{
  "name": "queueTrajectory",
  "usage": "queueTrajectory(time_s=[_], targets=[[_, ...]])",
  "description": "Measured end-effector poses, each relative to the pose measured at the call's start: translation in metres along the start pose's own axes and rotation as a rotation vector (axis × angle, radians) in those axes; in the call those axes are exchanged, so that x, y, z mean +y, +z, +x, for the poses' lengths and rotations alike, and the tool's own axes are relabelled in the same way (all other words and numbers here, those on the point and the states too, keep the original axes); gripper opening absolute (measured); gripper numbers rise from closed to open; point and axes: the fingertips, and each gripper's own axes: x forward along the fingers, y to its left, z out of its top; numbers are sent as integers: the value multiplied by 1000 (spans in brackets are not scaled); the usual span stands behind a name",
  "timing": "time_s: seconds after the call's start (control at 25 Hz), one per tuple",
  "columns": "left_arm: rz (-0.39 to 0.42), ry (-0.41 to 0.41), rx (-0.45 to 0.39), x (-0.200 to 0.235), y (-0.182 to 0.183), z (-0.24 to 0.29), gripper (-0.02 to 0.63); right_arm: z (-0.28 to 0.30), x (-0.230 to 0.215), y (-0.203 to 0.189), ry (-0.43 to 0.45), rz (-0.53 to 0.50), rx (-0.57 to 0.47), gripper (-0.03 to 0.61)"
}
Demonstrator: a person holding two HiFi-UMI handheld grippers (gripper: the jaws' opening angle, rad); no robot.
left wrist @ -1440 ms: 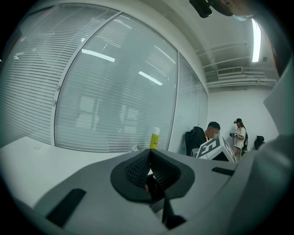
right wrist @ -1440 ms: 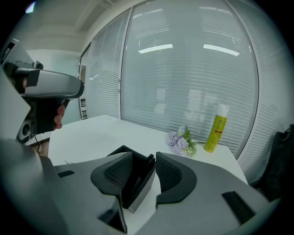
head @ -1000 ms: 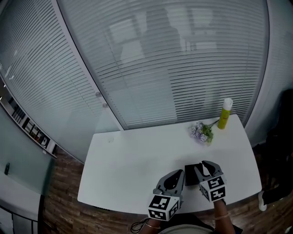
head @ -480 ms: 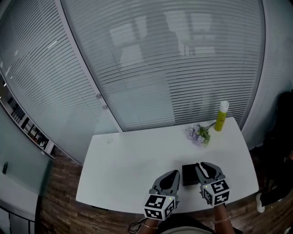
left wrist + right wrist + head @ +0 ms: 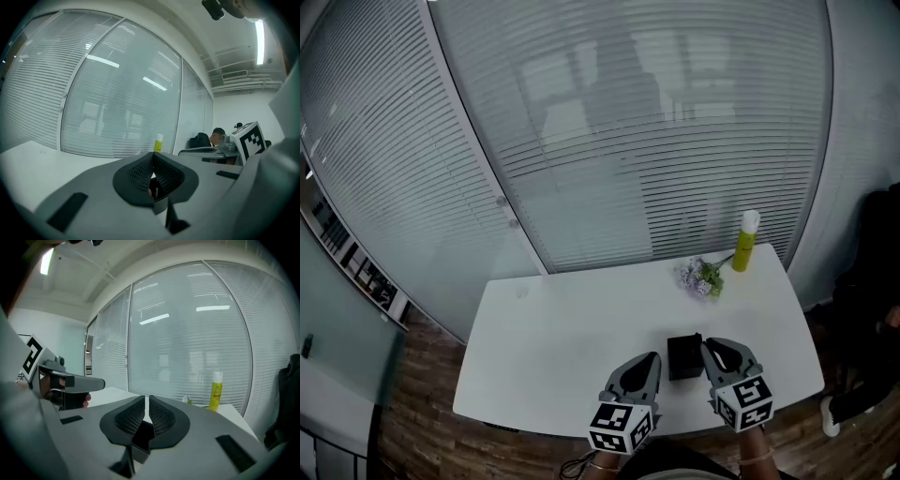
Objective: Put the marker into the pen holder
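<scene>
Two tools flank pen holder [image 5: 685,356] near worktop [image 5: 572,328] front edge. On left hand-held gripper [image 5: 152,155], jaws together, nothing seen held. On right hand-held gripper [image 5: 147,400], jaws closing, thin slit remaining, nothing between. Marker not visible in any view; probably inside pen holder. Drop-in step looks done. Next: draw back without knocking pen holder.

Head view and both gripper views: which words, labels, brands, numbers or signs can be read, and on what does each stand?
No text is legible in any view.
Yellow bottle: label print too small and blurred to read.
Marker cubes: black-and-white square patterns only, no letters or numbers.
</scene>
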Motion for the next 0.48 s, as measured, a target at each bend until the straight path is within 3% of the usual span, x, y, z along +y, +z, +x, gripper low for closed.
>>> queueTrajectory(time_s=[0.48], targets=[[23,-15,8,-13,-2,-6,18,-23,2,16,1,-29,-46,37]])
